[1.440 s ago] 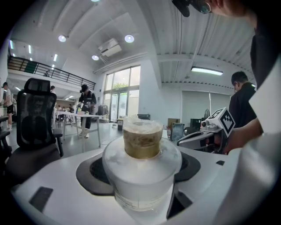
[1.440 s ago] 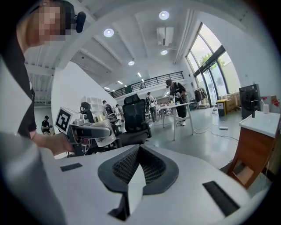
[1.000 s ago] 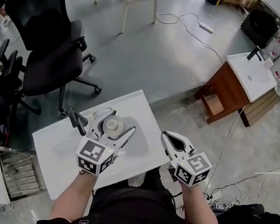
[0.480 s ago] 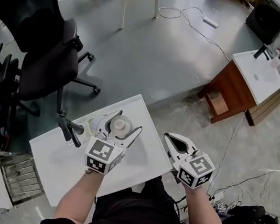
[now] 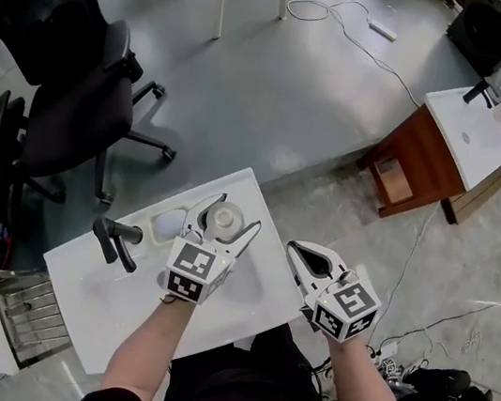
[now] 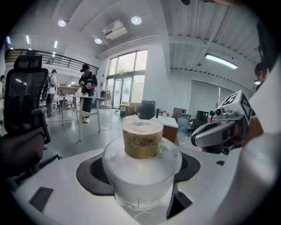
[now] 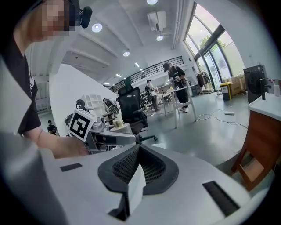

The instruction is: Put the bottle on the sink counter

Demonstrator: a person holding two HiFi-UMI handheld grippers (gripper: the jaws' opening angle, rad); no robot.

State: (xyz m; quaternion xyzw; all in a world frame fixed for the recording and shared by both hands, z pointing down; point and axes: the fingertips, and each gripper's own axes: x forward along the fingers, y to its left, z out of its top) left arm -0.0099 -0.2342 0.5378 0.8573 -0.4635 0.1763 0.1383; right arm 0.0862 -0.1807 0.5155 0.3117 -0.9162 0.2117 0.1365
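Observation:
A frosted white bottle (image 5: pixel 224 219) with a tan cap (image 6: pixel 142 139) stands upright between the jaws of my left gripper (image 5: pixel 224 223), which is shut on it. It is over the far right part of the white sink counter (image 5: pixel 110 300), beside the oval basin (image 5: pixel 166 225). Whether its base touches the counter is hidden. The bottle's body (image 6: pixel 140 169) fills the left gripper view. My right gripper (image 5: pixel 296 249) is shut on nothing, just off the counter's right edge. In the right gripper view its jaws (image 7: pixel 133 178) meet, and the left gripper (image 7: pixel 100 134) shows beyond.
A black faucet (image 5: pixel 114 241) stands at the counter's left. Black office chairs (image 5: pixel 69 88) are to the far left. A second sink on a wooden cabinet (image 5: pixel 450 143) is at the upper right, with a cable (image 5: pixel 355 31) on the grey floor.
My left gripper has carried the bottle a little to the right, farther from the faucet. The right gripper has hardly moved.

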